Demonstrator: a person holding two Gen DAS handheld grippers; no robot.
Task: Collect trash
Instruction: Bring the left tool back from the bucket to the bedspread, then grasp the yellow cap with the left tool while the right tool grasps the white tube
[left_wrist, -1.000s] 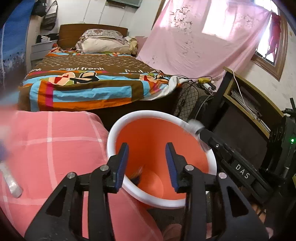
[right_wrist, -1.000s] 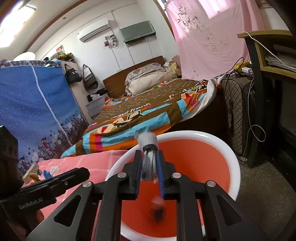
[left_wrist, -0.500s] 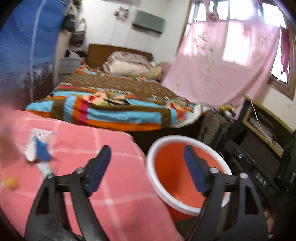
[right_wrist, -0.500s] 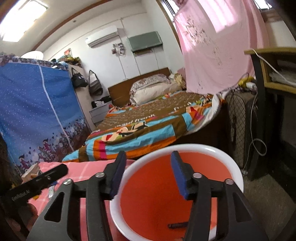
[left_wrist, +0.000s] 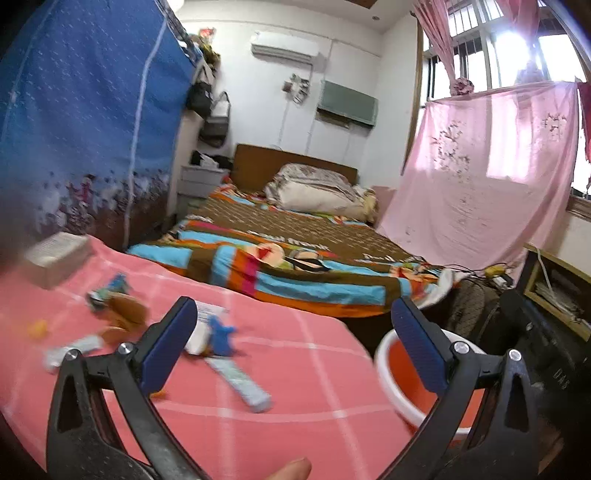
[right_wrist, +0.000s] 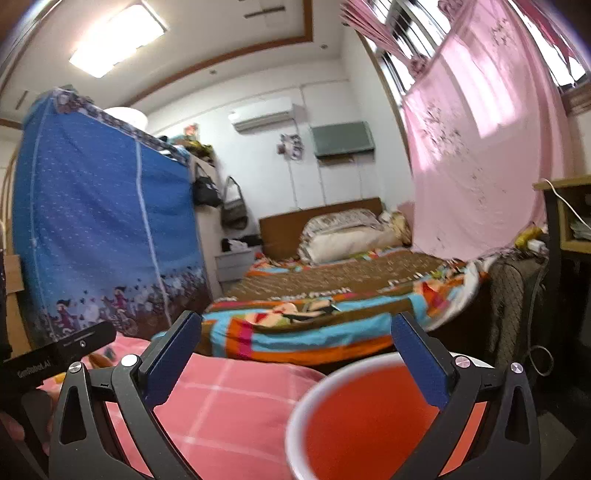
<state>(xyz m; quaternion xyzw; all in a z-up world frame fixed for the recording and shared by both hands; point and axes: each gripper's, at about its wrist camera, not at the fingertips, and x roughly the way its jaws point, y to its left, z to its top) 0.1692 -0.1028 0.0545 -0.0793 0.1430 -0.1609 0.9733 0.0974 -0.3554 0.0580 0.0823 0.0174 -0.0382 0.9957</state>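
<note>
An orange bin with a white rim (left_wrist: 400, 376) stands beside the pink checked cloth surface (left_wrist: 288, 398); it also shows in the right wrist view (right_wrist: 369, 424). Trash lies on the cloth in the left wrist view: a pale tube (left_wrist: 240, 382), a blue scrap on white paper (left_wrist: 219, 334), a brown piece (left_wrist: 125, 308), a small yellow bit (left_wrist: 37, 328) and a white wrapper (left_wrist: 74, 349). My left gripper (left_wrist: 291, 350) is open and empty above the cloth. My right gripper (right_wrist: 295, 362) is open and empty above the bin's left rim.
A white box (left_wrist: 55, 254) sits at the cloth's far left. A bed with a striped blanket (left_wrist: 295, 266) lies behind. A blue wardrobe (right_wrist: 96, 236) stands left, a dark shelf (left_wrist: 554, 295) right. The left gripper's body (right_wrist: 59, 358) shows in the right wrist view.
My right gripper opened and the bottle it held is gone from it. Both grippers swung left, away from the bin toward the cloth, and the left one opened wider.
</note>
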